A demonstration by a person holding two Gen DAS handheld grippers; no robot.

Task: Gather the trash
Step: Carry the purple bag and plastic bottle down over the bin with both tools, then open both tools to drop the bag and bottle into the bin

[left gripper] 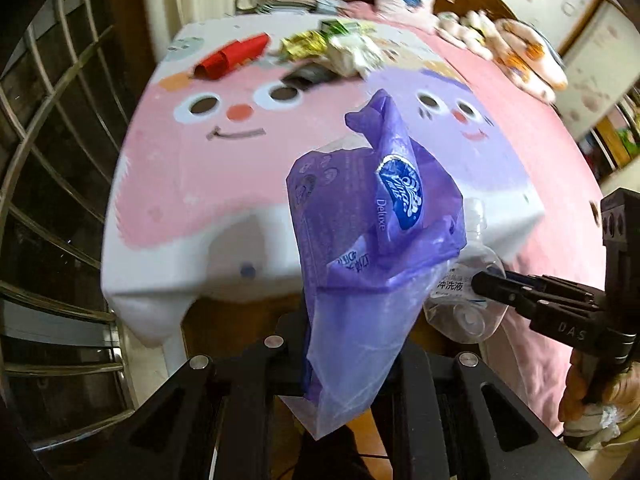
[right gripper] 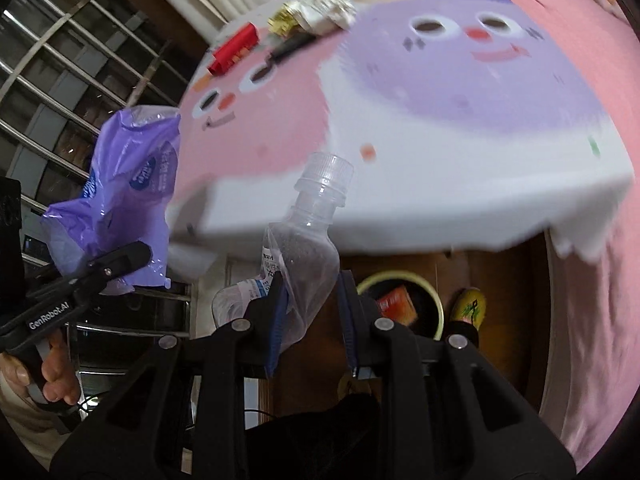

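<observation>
My left gripper (left gripper: 344,354) is shut on a crumpled purple tissue wrapper (left gripper: 372,232) and holds it in the air in front of the bed; the wrapper also shows in the right wrist view (right gripper: 128,184). My right gripper (right gripper: 310,320) is shut on a squashed clear plastic bottle (right gripper: 308,248), cap pointing up; the bottle also shows in the left wrist view (left gripper: 464,300), just right of the wrapper. More trash lies at the far side of the bed: a red wrapper (left gripper: 236,56), gold foil (left gripper: 304,42) and white crumpled paper (left gripper: 352,54).
The bed has a pink and purple cartoon-face cover (left gripper: 208,168). A bin with a yellow-green rim (right gripper: 400,280) stands on the wooden floor below my right gripper, an orange packet inside. A metal window grille (left gripper: 52,160) is at the left. Plush toys (left gripper: 520,56) lie at the back right.
</observation>
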